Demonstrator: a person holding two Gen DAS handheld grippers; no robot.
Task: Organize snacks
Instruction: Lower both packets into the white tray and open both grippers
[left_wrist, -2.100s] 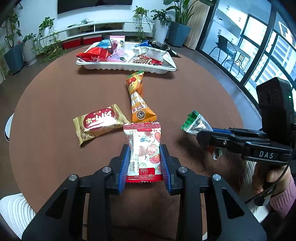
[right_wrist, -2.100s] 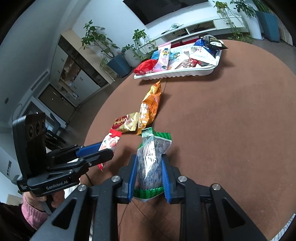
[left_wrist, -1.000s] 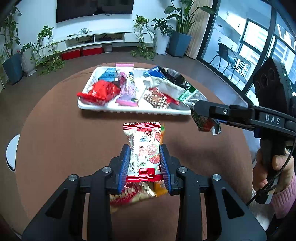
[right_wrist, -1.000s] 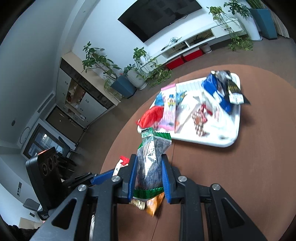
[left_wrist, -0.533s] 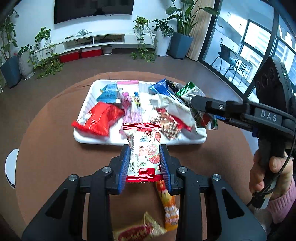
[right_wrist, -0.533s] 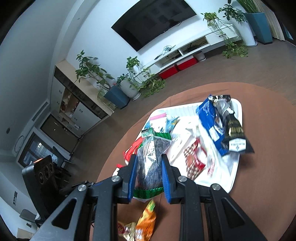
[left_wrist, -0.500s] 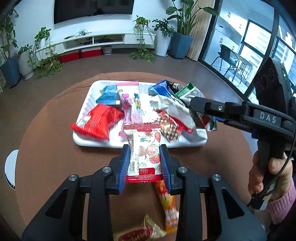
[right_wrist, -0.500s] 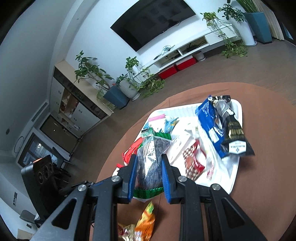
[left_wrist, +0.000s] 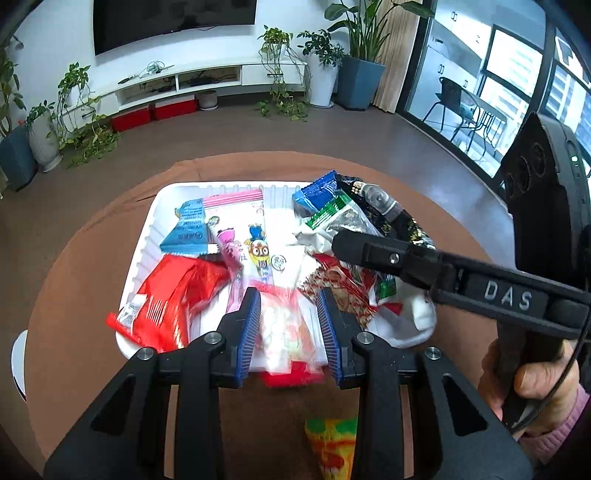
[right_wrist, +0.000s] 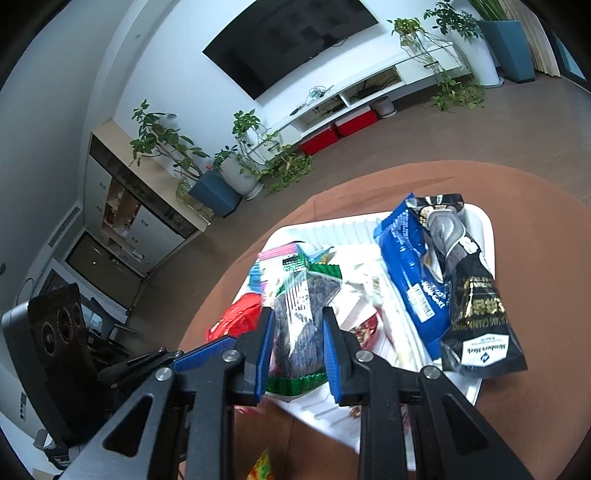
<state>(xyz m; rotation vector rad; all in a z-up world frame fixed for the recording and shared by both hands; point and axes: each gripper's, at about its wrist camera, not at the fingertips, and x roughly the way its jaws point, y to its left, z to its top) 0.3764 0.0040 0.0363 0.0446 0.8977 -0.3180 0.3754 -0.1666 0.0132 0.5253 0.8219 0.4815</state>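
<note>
My left gripper (left_wrist: 289, 314) is shut on a white and red strawberry snack packet (left_wrist: 286, 341), blurred here, over the near edge of the white tray (left_wrist: 147, 229). My right gripper (right_wrist: 298, 332) is shut on a clear packet of dark snacks with green ends (right_wrist: 301, 317), above the tray's (right_wrist: 482, 229) left part. In the left wrist view the right gripper (left_wrist: 341, 240) reaches in from the right over the tray, its green-topped packet (left_wrist: 332, 216) hanging in front of it. One blue finger of the left gripper (right_wrist: 207, 350) shows at lower left in the right wrist view.
The tray holds several packets: a red one (left_wrist: 173, 291), a pink one (left_wrist: 236, 229), a blue bag (right_wrist: 410, 266) and a black bag (right_wrist: 469, 295). An orange packet (left_wrist: 332, 439) lies on the brown round table (left_wrist: 74, 295) near me. A hand in a pink sleeve (left_wrist: 535, 384) holds the right gripper.
Both grippers have moved forward with their packets, from over the table to over the tray. The loose packets on the table have slid toward the bottom of the views.
</note>
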